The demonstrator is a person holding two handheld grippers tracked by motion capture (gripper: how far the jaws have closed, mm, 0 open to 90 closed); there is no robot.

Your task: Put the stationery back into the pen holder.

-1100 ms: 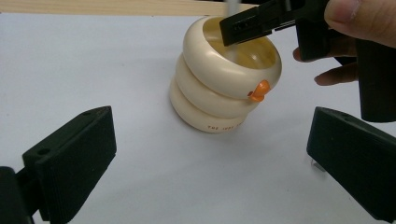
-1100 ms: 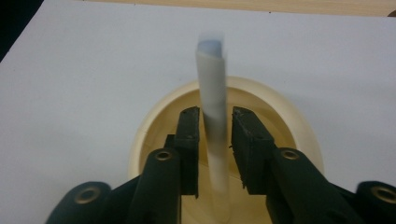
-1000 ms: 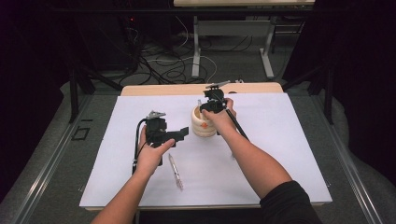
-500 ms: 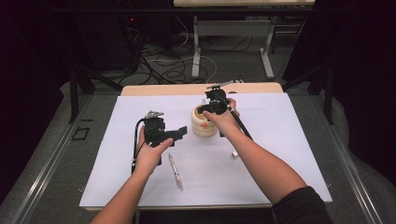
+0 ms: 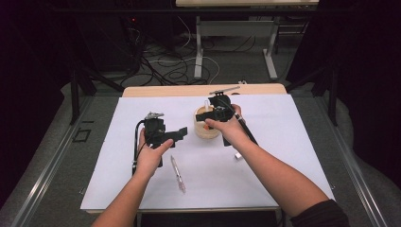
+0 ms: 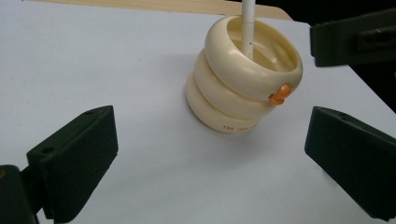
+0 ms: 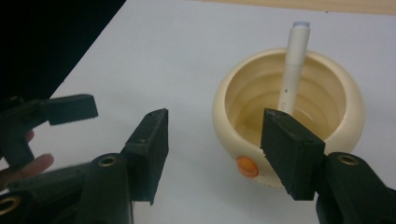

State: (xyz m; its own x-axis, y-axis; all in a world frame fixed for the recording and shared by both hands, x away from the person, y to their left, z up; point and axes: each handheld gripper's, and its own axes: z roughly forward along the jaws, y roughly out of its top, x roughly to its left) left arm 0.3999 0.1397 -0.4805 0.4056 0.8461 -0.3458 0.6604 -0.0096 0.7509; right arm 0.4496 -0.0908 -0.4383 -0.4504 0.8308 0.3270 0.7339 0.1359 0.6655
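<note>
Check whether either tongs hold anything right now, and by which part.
Nothing is held. The right tongs, jaws just opening, stand empty above the cream ribbed plastic pen holder; the left tongs are open and empty.

In the left gripper view the white pen [image 6: 247, 28] standing in the cream holder [image 6: 243, 88] is cut off at the top edge, and its lower end is hidden inside the holder. The small print low on the holder's wall is too small to read. In the right gripper view the right tool [image 7: 212, 144] covers the holder's near rim beside the orange knob [image 7: 247, 166]. In the high view a small pale object [image 5: 238, 155] on the worktop [image 5: 293, 142] beside the right forearm is too small to identify, and the clear pen [image 5: 178, 173] shows no detail.
</note>
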